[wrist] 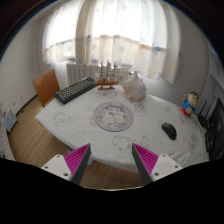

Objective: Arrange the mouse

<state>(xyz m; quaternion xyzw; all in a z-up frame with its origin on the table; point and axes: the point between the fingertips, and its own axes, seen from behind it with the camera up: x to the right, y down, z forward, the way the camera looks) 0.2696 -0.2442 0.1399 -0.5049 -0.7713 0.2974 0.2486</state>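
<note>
We are looking along a hand-held gripper (pixel 113 160) toward a white table (pixel 75 135) in a bright room with curtained windows behind it. The gripper's two fingers show at the bottom of the view, each with a magenta pad (pixel 78 160) on its inner face. They are spread wide apart with nothing between them, and they hang in the air short of the table's near edge.

Going from left to right: at the far left, beside the table, we see a brown chair (pixel 46 86). On the table's far left part lies a dark keyboard (pixel 76 91), set at an angle. To its right, toward the back, stands a small model sailing ship (pixel 106 73). In the middle of the table, ahead of the fingers, lies a round patterned plate or mat (pixel 113 117); we cannot tell which. Behind it and a little right sits a pale, rounded object (pixel 135 87), possibly a bag or a shell. Further right, near the table's right edge, rests the mouse (pixel 169 130), small, dark and oval, well apart from the keyboard and ahead of the right finger. Beyond it at the far right stands a small colourful item (pixel 188 101), too small for us to name, and a dark chair or screen at the very edge.

We judge the task as barely begun: the mouse lies untouched on the table, and the gripper is nowhere near it. What remains is the reach to the right, the grasp and the placing of the mouse.
</note>
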